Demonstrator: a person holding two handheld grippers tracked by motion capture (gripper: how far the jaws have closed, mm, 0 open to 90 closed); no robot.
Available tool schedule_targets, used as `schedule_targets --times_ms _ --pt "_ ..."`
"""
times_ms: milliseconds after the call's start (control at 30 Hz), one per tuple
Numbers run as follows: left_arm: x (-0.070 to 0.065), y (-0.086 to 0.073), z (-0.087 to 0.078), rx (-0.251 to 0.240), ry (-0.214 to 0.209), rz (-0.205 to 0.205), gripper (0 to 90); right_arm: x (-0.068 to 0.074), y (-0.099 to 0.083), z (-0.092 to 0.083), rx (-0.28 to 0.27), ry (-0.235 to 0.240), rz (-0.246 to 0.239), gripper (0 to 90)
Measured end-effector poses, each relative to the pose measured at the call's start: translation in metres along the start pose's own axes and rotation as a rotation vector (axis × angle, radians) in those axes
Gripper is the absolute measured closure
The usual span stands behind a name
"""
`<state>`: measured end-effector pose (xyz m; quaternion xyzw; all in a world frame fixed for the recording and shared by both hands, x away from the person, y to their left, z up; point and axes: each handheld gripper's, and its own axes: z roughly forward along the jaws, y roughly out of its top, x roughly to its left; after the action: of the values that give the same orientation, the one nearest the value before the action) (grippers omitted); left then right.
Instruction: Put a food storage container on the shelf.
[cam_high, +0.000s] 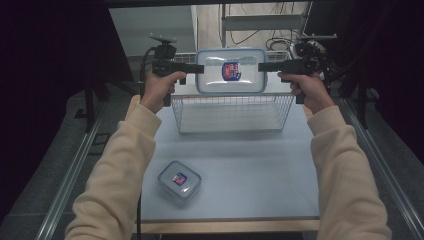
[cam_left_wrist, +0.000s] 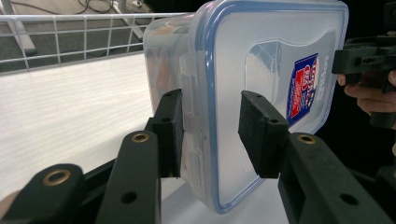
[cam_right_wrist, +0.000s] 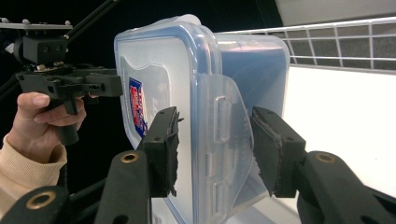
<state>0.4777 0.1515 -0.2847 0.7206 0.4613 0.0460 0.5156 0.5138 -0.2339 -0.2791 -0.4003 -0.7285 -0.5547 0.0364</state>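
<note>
Large container (cam_high: 231, 70) hung lid-up between both claws, directly above the wire basket (cam_high: 232, 112). Left gripper (cam_high: 200, 68) clamped one short end, right gripper (cam_high: 262, 66) the other; long axis ran claw to claw.

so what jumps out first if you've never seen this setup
A large clear food container with a blue-rimmed lid hangs in the air above the wire basket, gripped at its ends by the left gripper and right gripper. A smaller lidded container sits at the table's near left.

Overhead and both close tool cameras share the container (cam_high: 230, 70).
</note>
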Motion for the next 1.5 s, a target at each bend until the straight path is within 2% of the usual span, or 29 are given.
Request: schedule_targets --times_ms 200,233,333,500,600,633,833,967,1033,1133,1233,1433,1500 --pt "0.009 0.003 0.012 0.008 -0.006 -0.032 61.4 -0.017 0.009 0.01 0.026 -0.015 0.042 51.6" --pt "0.01 0.004 0.013 0.001 -0.008 -0.049 61.5 -0.019 0.009 0.012 0.028 -0.014 0.048 51.4" --pt "0.012 0.006 0.015 0.004 -0.009 -0.048 61.6 -0.024 0.011 0.015 0.041 -0.013 0.07 50.4" --pt "0.018 0.01 0.018 0.013 -0.03 -0.084 61.4 -0.03 0.013 0.019 0.035 -0.013 0.113 49.7" --pt "0.023 0.013 0.023 0.029 -0.032 -0.102 60.6 -0.033 0.014 0.022 0.029 -0.026 0.153 48.7" --pt "0.025 0.014 0.025 0.027 -0.034 -0.115 59.9 -0.033 0.015 0.024 0.03 -0.041 0.157 48.3" --pt "0.034 0.016 0.031 0.012 -0.051 -0.172 59.1 -0.04 0.017 0.029 0.013 -0.053 0.237 48.0" --pt "0.038 0.016 0.036 0.024 -0.028 -0.163 60.0 -0.046 0.016 0.033 0.005 -0.068 0.289 46.1" --pt "0.04 0.014 0.038 0.013 -0.029 -0.184 58.6 -0.049 0.015 0.037 0.001 -0.078 0.322 44.1" --pt "0.044 0.012 0.039 0.009 -0.044 -0.197 58.2 -0.048 0.014 0.041 0.001 -0.136 0.322 44.4" --pt "0.044 0.011 0.039 0.007 -0.051 -0.201 58.4 -0.048 0.013 0.041 -0.021 -0.138 0.338 44.9" --pt "0.042 0.009 0.038 0.008 -0.059 -0.19 57.2 -0.038 0.013 0.041 -0.046 -0.17 0.328 31.1" --pt "0.04 0.007 0.036 0.002 -0.04 -0.177 56.7 -0.036 0.013 0.04 -0.051 -0.178 0.317 29.7"
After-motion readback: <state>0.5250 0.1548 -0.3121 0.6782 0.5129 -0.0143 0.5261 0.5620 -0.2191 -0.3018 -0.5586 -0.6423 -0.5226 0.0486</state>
